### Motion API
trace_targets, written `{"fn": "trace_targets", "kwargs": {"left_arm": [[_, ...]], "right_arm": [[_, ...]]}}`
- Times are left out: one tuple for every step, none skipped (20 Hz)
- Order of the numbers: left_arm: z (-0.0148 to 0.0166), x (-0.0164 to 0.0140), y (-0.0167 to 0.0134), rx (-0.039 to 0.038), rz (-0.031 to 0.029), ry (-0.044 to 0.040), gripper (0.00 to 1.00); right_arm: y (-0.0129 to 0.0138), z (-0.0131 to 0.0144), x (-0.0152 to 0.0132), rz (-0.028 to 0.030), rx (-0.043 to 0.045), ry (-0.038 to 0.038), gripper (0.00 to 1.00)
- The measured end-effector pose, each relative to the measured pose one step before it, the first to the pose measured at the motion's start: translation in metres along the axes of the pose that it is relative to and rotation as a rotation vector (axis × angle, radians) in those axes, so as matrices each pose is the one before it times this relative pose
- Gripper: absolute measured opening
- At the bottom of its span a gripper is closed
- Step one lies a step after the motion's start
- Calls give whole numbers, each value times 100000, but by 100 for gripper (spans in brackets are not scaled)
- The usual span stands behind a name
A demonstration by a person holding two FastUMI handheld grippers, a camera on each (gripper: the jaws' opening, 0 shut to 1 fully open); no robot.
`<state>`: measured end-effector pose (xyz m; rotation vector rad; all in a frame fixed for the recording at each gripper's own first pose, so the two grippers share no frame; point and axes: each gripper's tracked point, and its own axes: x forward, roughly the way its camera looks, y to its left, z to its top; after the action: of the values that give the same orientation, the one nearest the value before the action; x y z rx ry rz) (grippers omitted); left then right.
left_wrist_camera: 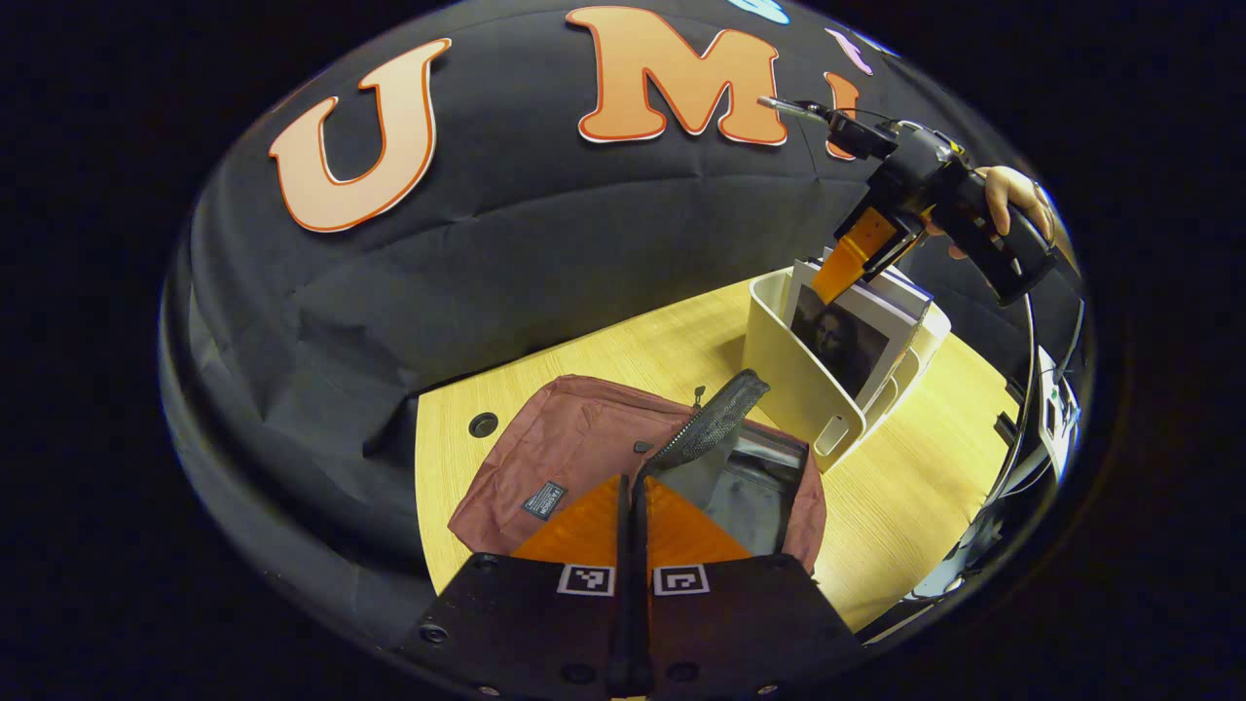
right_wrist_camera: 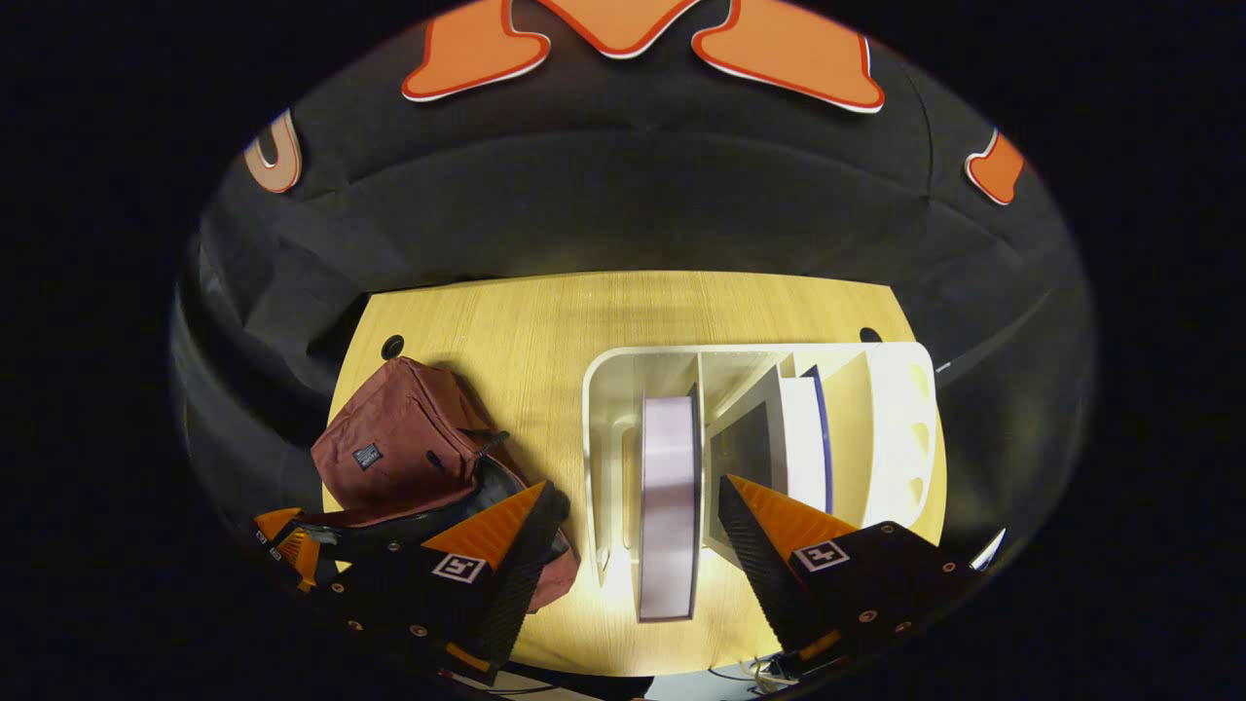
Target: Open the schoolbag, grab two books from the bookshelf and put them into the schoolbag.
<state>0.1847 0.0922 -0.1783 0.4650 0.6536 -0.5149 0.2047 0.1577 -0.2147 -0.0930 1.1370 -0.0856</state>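
A: So, where is the schoolbag (left_wrist_camera: 584, 458)?

B: In the left gripper view it lies in the lower middle of the frame, on the wooden table (left_wrist_camera: 925, 506). It is dark red, and its mouth is open, so the grey lining shows. The black mesh flap with the zipper stands up from the opening.

A: And the left gripper (left_wrist_camera: 633, 506)?

B: Its two fingers are at the bottom centre of that view, pressed together with almost no gap. They sit at the edge of the bag opening. I cannot tell if some fabric is caught between them.

A: Where are the books?

B: They stand in the white bookshelf (right_wrist_camera: 604, 438). In the right gripper view it is right of the centre, beside the schoolbag (right_wrist_camera: 409, 448). A thick pale book (right_wrist_camera: 669, 506) stands in a left compartment. A thinner white book (right_wrist_camera: 803, 438) with a dark edge leans in a compartment more to the right.

A: How is the right gripper (right_wrist_camera: 633, 526)?

B: Its fingers are spread wide, at the bottom of its view, one on each side of the pale book. They do not touch it. In the upper right of the left gripper view, a hand (left_wrist_camera: 1012, 200) holds this right gripper (left_wrist_camera: 852, 258) above the bookshelf (left_wrist_camera: 808, 389). A book cover with a portrait (left_wrist_camera: 842, 341) faces out there.
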Motion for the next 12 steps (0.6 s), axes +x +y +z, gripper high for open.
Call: {"fn": "trace_targets", "kwargs": {"left_arm": [[-54, 114, 11, 23, -53, 337, 1], [-69, -18, 89, -47, 56, 167, 1], [1, 126, 99, -80, 92, 623, 1], [-202, 97, 74, -190, 237, 1070, 1], [10, 173, -38, -116, 23, -86, 1], [1, -127, -76, -147, -108, 338, 1], [12, 24, -230, -138, -32, 183, 1], [77, -5, 13, 33, -148, 136, 1], [-43, -22, 103, 8, 224, 84, 1], [5, -106, 28, -89, 258, -115, 1], [-63, 37, -9, -235, 53, 72, 1], [-122, -4, -29, -319, -143, 182, 0]], "right_arm": [[-46, -16, 661, -385, 131, 1477, 99], [-42, -234, 665, -171, 130, 2064, 98], [43, -155, 607, 133, 730, 1835, 98], [114, -148, 582, 760, 1129, 1943, 91], [-88, 29, 490, -222, 1318, 1782, 99], [-422, 123, 501, -560, 762, 987, 82], [-251, 70, 514, -195, 594, 1205, 67], [71, -162, 366, 321, 1380, 1893, 59], [197, 38, -78, 976, 1814, 2098, 52], [-40, 306, 219, 93, 558, -433, 39], [-175, 59, -88, -120, 1088, 316, 39], [-88, 0, -360, -482, 1856, 2, 36]]}}
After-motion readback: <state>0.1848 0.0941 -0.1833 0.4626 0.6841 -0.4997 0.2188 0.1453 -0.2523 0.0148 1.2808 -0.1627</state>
